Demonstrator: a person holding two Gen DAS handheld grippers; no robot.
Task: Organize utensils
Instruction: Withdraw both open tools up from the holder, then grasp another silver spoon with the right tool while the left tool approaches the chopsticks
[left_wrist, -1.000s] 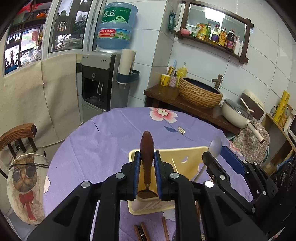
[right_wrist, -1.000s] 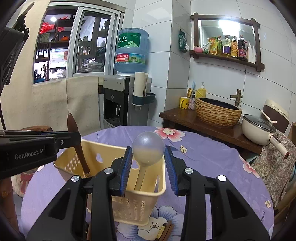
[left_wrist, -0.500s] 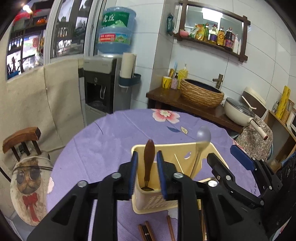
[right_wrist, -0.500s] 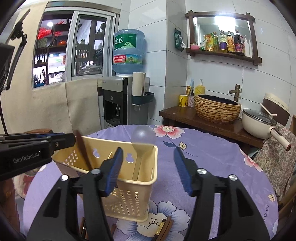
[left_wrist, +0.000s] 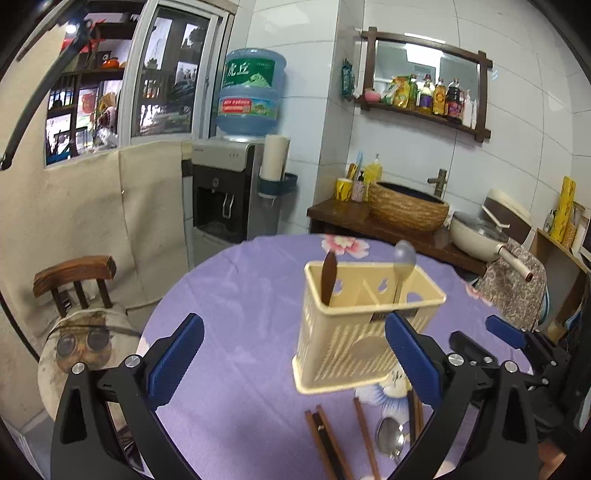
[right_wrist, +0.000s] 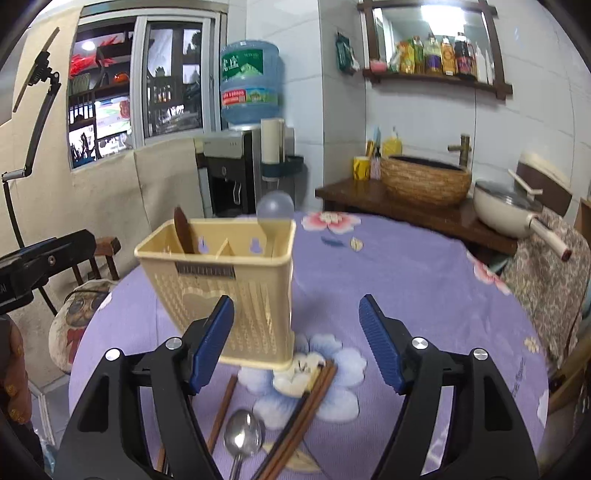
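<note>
A cream utensil basket (left_wrist: 354, 332) (right_wrist: 229, 288) stands on the purple floral tablecloth. A brown wooden-handled spoon (left_wrist: 328, 280) (right_wrist: 183, 230) leans in its left compartment and a grey spoon (left_wrist: 403, 258) (right_wrist: 275, 206) in its right. In front of the basket lie brown chopsticks (left_wrist: 325, 435) (right_wrist: 299, 410) and a metal spoon (left_wrist: 389, 437) (right_wrist: 242, 439). My left gripper (left_wrist: 291, 328) hangs short of the basket, jaws opening wide, gripping nothing. My right gripper (right_wrist: 297, 310) is beside it, jaws also opening, with nothing pressed between the pads.
The round table (right_wrist: 424, 295) drops off at left and right. A wooden chair with a cat cushion (left_wrist: 77, 339) stands at the left. Behind are a water dispenser (left_wrist: 229, 192) and a side counter with a woven basin (left_wrist: 408, 206) and a pan (left_wrist: 480, 236).
Both grippers let go of their spoons, opened wide and drew back from the basket. The brown-handled spoon and the grey spoon now stand in the basket on their own.
</note>
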